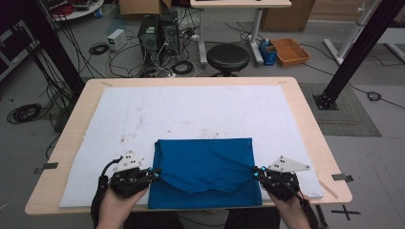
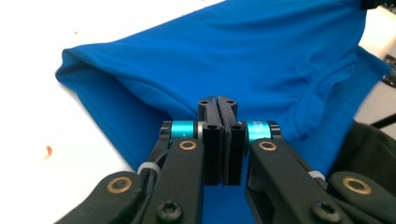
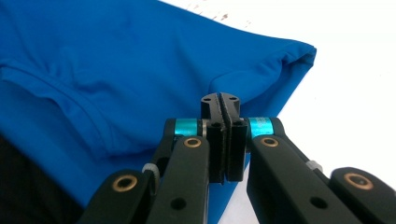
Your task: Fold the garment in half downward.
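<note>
Fabric fills the lower centre of the high view: a blue shirt [image 1: 205, 171] lies folded on the white mat [image 1: 143, 119] covering the table [image 1: 310, 133]. At lower left, the left gripper [image 1: 155, 173] is clamped on the shirt's side edge; at lower right, the right gripper [image 1: 256, 172] pinches the opposite edge, jaws together on cloth.

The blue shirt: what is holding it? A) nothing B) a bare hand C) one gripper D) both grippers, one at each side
D: the left gripper and the right gripper are each shut on a side edge of the blue shirt.
</note>
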